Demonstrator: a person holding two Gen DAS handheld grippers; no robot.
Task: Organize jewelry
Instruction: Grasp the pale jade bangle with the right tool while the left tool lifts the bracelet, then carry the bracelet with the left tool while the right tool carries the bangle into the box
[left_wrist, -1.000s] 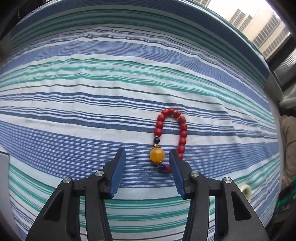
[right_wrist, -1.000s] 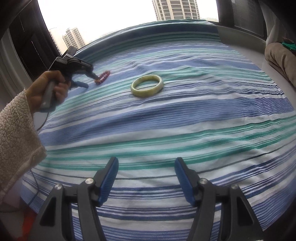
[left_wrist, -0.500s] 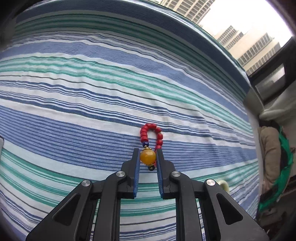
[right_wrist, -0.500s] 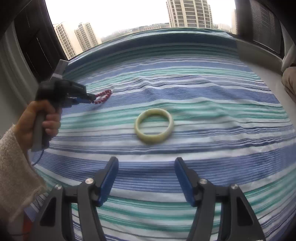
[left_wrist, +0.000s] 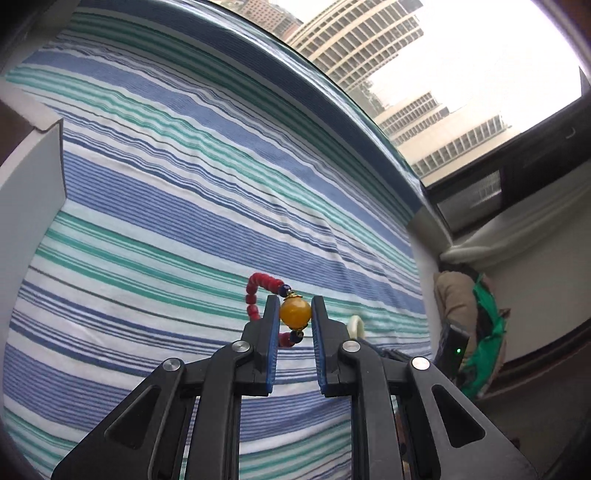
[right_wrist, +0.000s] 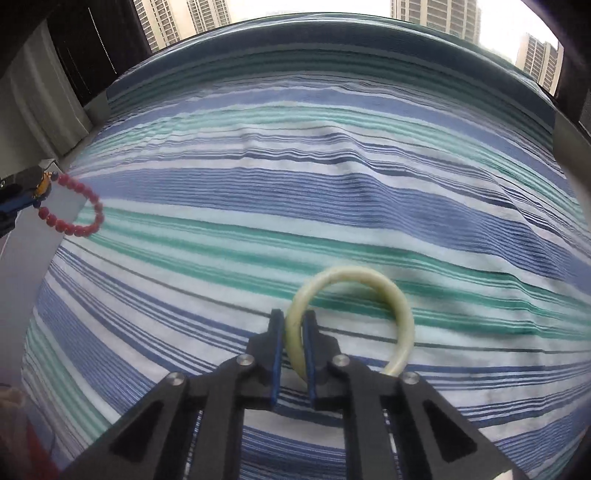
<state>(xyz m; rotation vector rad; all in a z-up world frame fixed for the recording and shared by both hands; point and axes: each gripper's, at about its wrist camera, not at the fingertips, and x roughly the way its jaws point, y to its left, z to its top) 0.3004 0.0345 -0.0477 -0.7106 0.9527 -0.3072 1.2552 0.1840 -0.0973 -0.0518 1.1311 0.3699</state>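
Surface: blue, green and white striped bedsheet (right_wrist: 332, 206), now bare of jewelry.
Bangle: pale green stone bangle (right_wrist: 391, 295), flat on the sheet half a second ago, now clamped by its rim in the right gripper (right_wrist: 294, 325), whose jaws have just been closing.
Bracelet: red beaded bracelet with an amber bead (left_wrist: 294, 314), lifted off the sheet, amber bead pinched in the left gripper (left_wrist: 294, 312).
Meaning: both pieces secured; carrying them to storage likely follows.

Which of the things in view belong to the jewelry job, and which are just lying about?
Job:
- red bead bracelet with a large amber bead, clamped in the left gripper
- pale green jade-like bangle, clamped in the right gripper

Lying about:
- striped blue, green and white bedsheet
- white box edge
- tan and green bundle
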